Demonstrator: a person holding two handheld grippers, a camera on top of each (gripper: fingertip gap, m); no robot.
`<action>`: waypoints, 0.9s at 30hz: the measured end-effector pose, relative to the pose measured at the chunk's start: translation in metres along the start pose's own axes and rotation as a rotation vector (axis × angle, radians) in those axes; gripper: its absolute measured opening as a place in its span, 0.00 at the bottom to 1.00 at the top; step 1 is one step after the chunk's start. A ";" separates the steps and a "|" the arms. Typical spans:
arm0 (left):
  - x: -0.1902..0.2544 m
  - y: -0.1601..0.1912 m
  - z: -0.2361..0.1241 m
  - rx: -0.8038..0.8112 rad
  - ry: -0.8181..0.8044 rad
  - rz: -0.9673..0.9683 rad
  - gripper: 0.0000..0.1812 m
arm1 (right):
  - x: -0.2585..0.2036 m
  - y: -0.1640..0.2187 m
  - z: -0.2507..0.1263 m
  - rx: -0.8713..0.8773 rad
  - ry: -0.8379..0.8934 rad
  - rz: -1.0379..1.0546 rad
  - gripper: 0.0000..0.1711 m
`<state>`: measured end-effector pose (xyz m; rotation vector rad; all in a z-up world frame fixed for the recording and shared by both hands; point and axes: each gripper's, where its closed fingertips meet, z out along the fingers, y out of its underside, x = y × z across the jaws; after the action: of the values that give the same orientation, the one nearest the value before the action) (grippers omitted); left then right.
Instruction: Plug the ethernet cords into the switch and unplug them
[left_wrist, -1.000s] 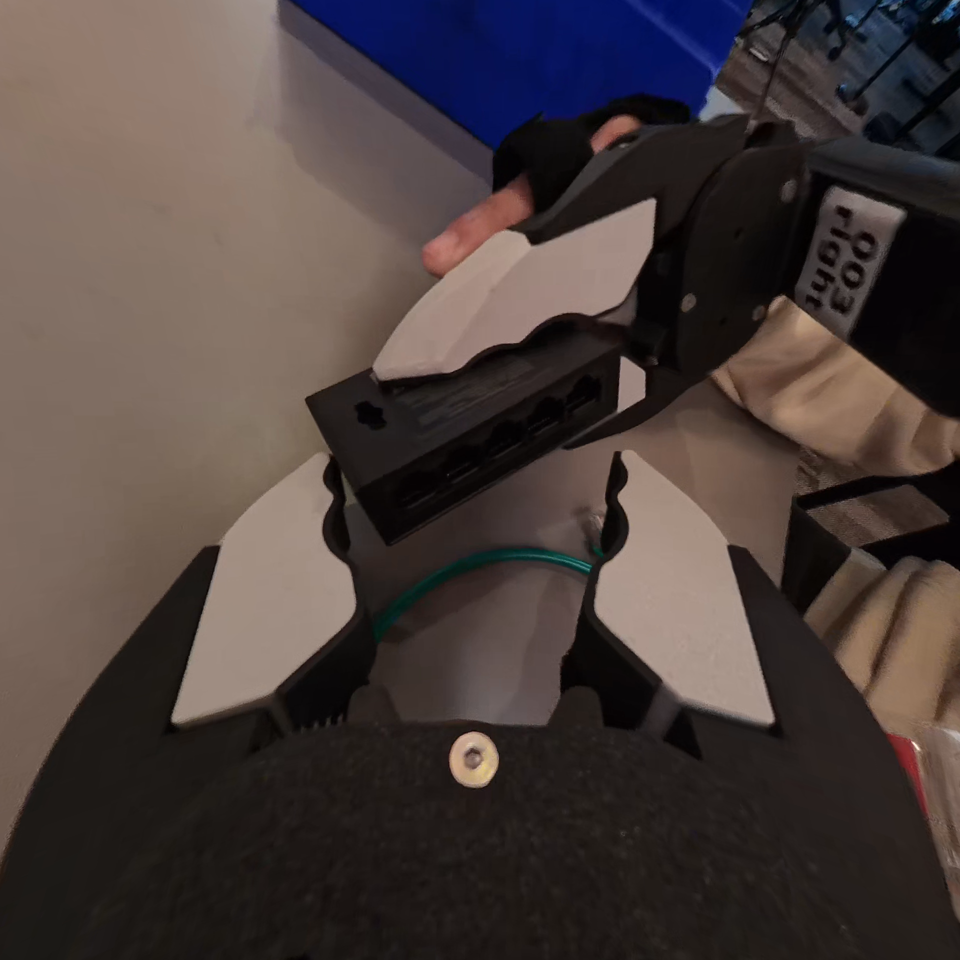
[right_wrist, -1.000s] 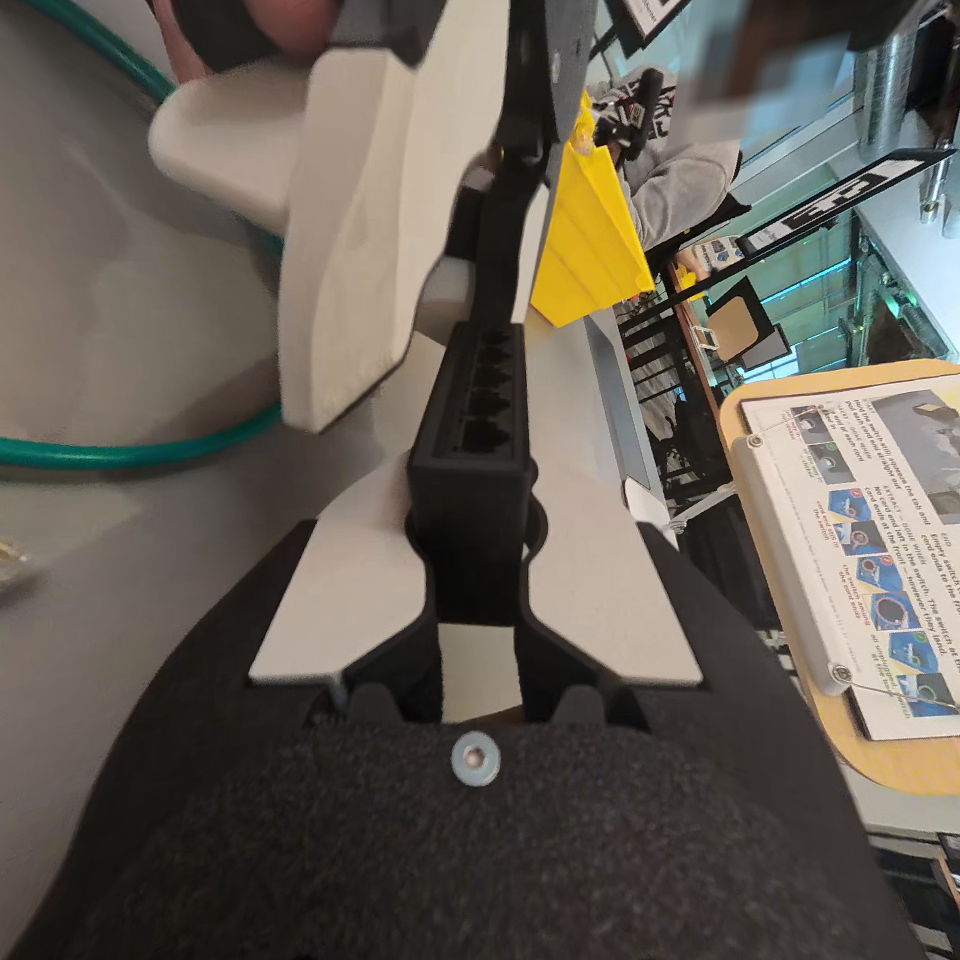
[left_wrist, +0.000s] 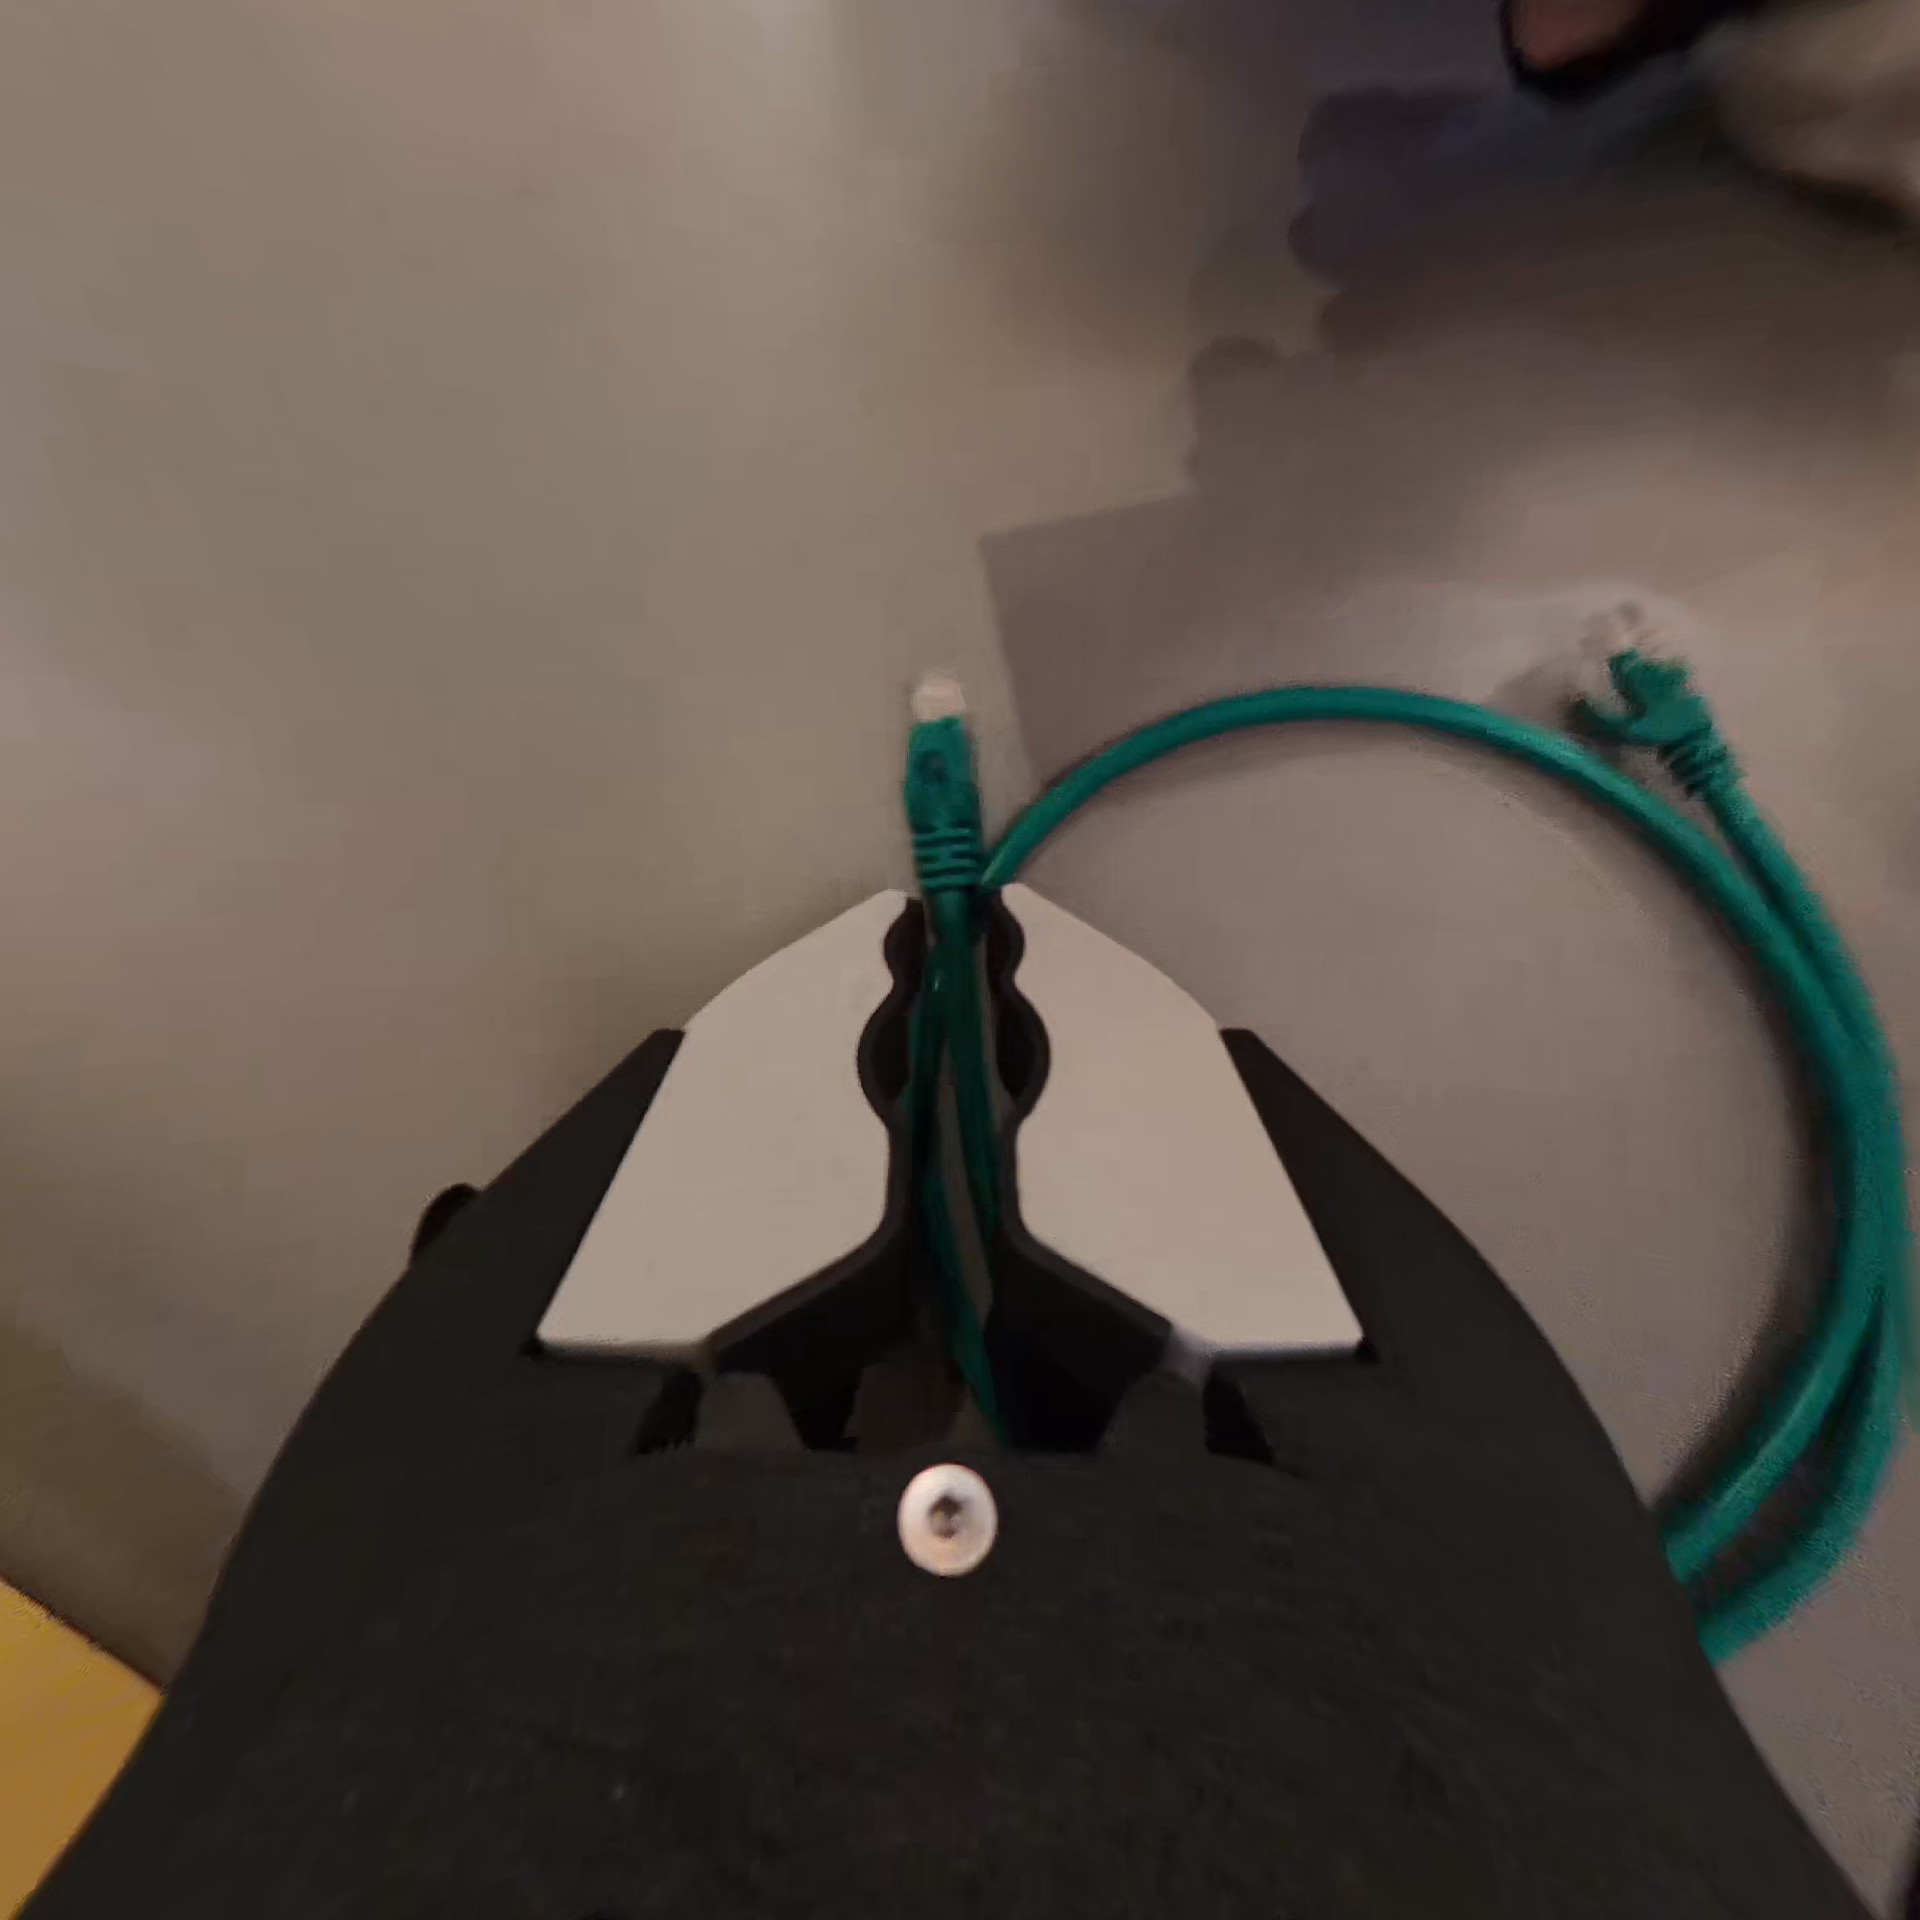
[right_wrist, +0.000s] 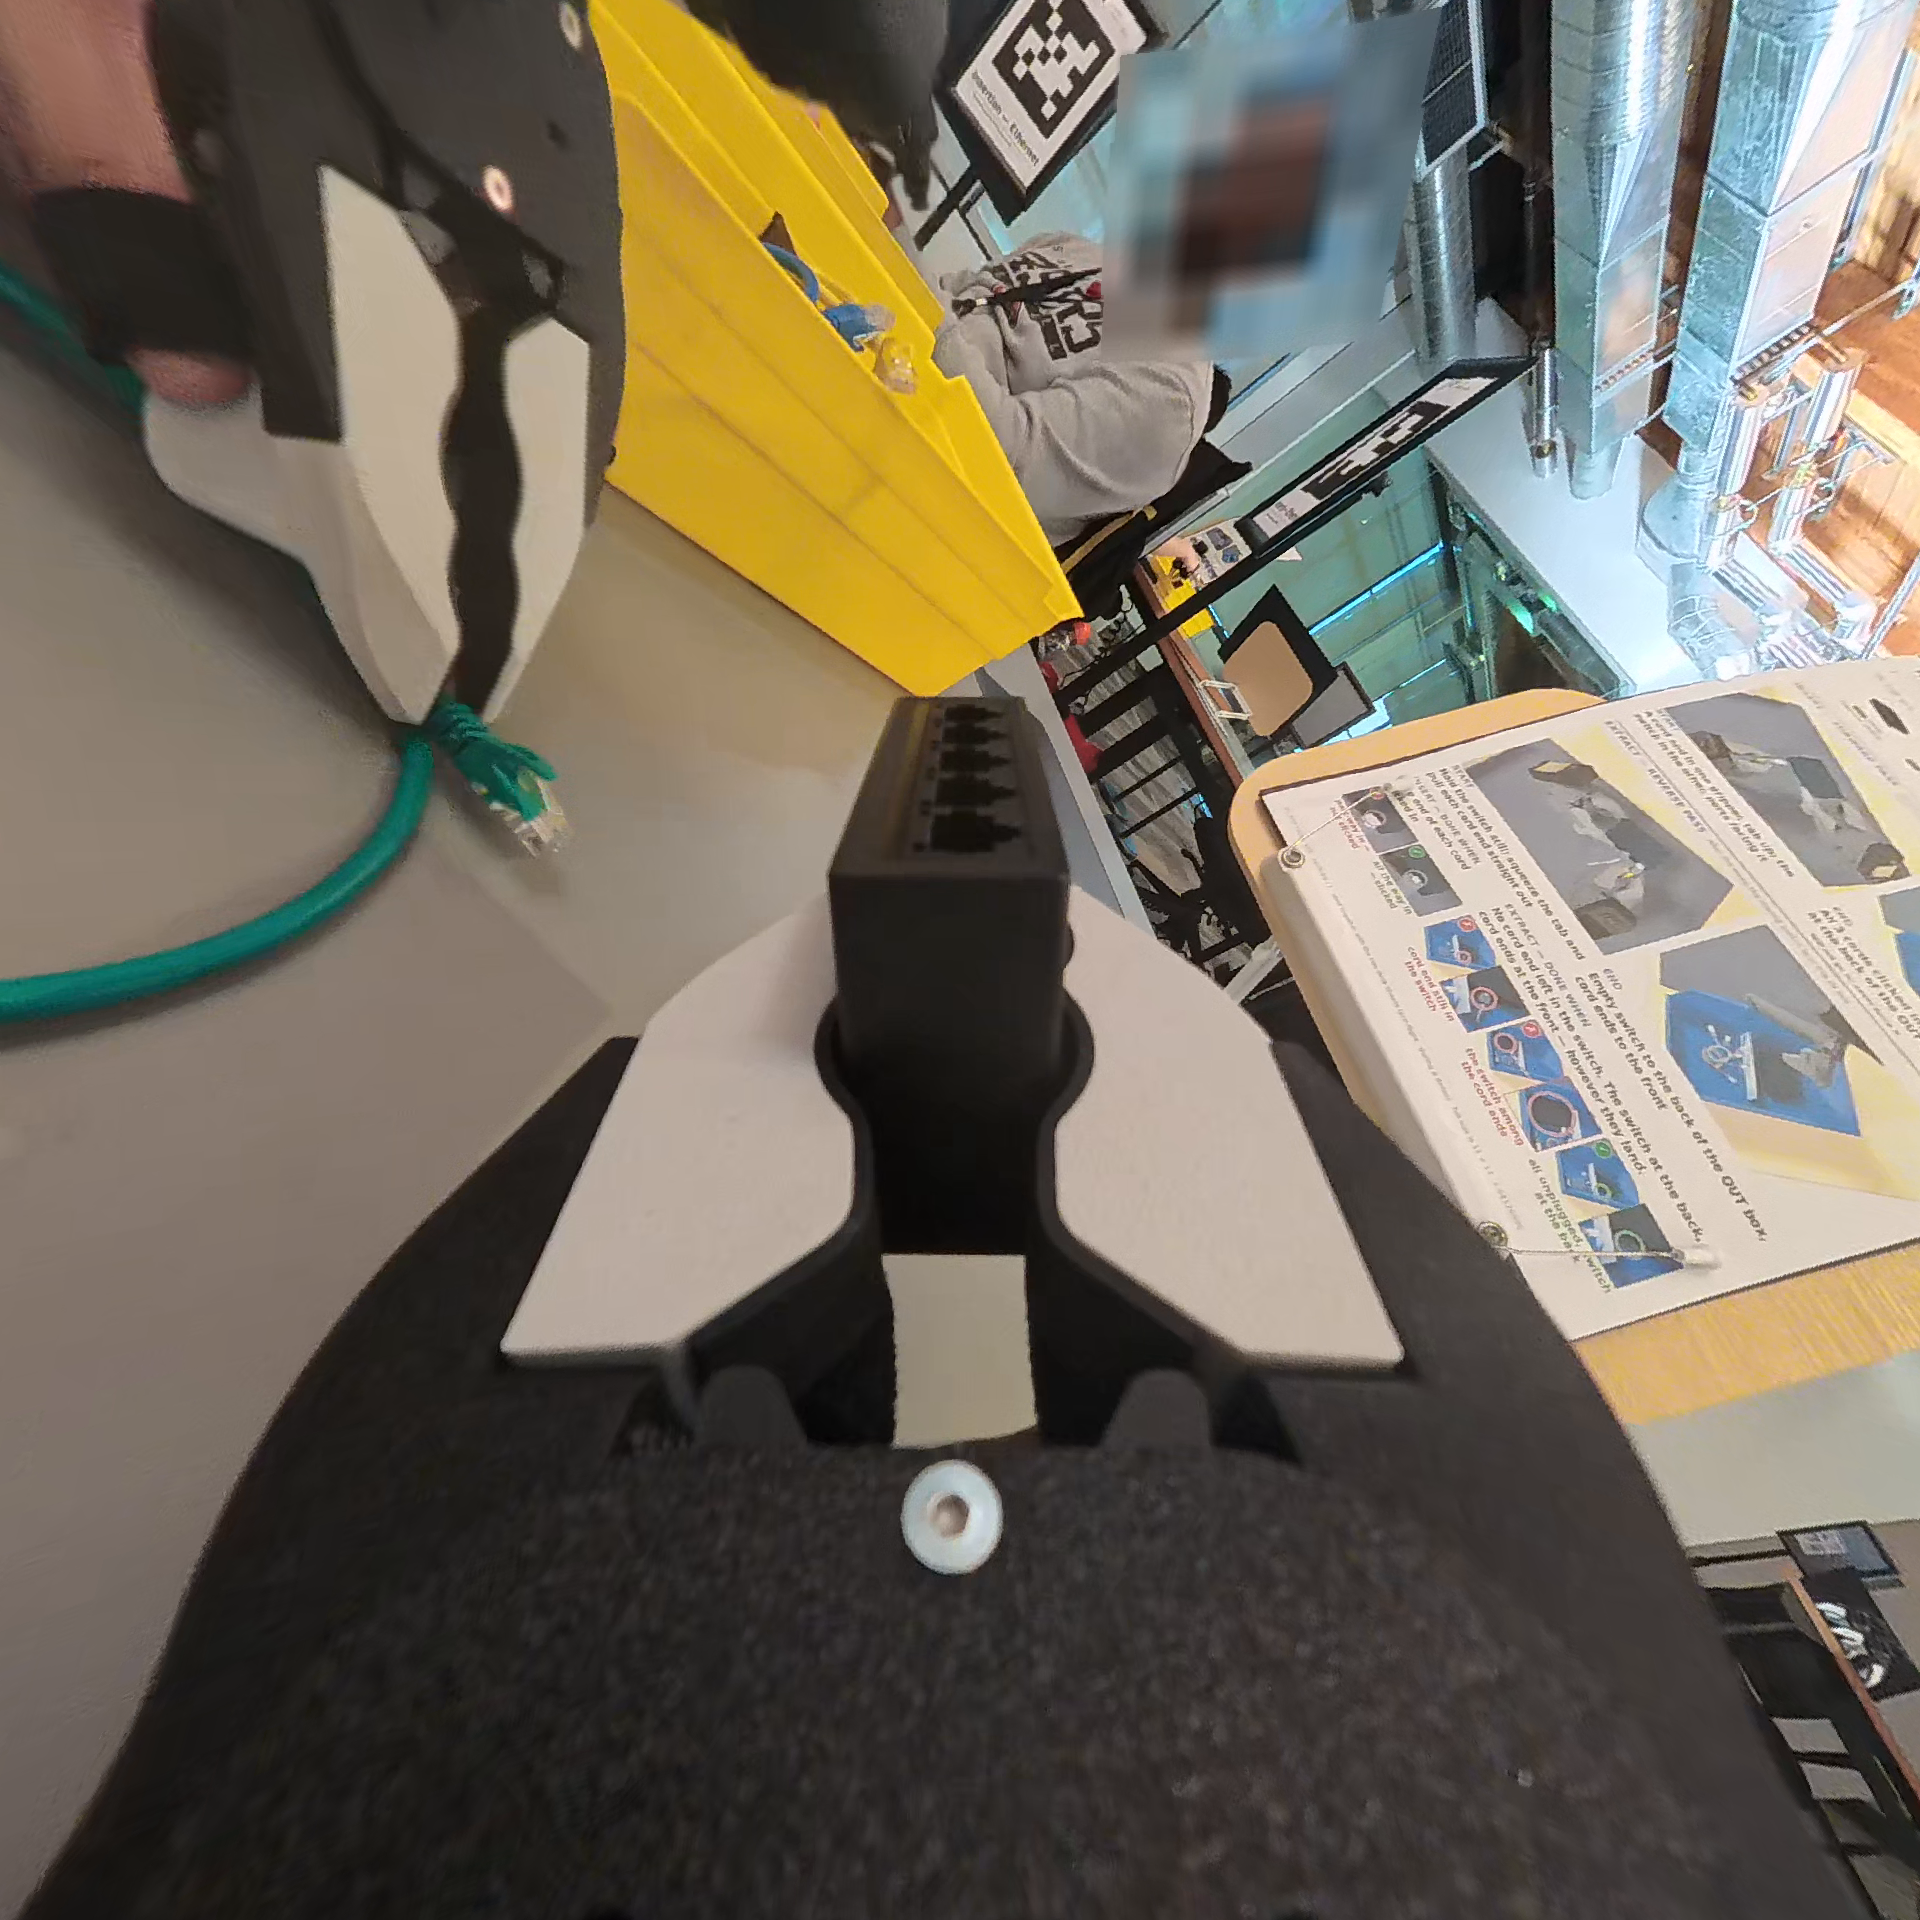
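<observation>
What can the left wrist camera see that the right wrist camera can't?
Only the left wrist view shows the cord's far plug lying on the table, and the whole green loop trailing to it.

Only the right wrist view shows the black switch clamped in the right hand-held gripper, its ports empty, plus the yellow bins and an instruction sheet.

Both show the left hand-held gripper shut on the green ethernet cord, with one plug sticking out past its tips.

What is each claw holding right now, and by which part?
The left claw is shut on the green ethernet cord, just behind one plug. The right claw grips the black switch by its end, ports empty.
</observation>
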<state>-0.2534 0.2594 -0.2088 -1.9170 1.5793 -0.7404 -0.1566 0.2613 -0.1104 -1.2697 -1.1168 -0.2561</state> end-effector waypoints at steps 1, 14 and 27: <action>0.002 0.001 0.001 -0.010 -0.031 0.063 0.05 | -0.001 0.000 0.000 0.000 -0.002 0.000 0.18; 0.024 -0.041 -0.043 -0.002 -0.039 0.184 0.03 | -0.008 0.002 0.003 -0.030 -0.006 -0.071 0.18; 0.023 -0.073 -0.060 -0.313 -0.065 0.111 0.03 | -0.009 -0.004 0.005 -0.069 0.043 -0.216 0.18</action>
<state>-0.2424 0.2454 -0.1129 -2.0240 1.8294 -0.3983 -0.1667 0.2608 -0.1155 -1.1984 -1.2177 -0.4856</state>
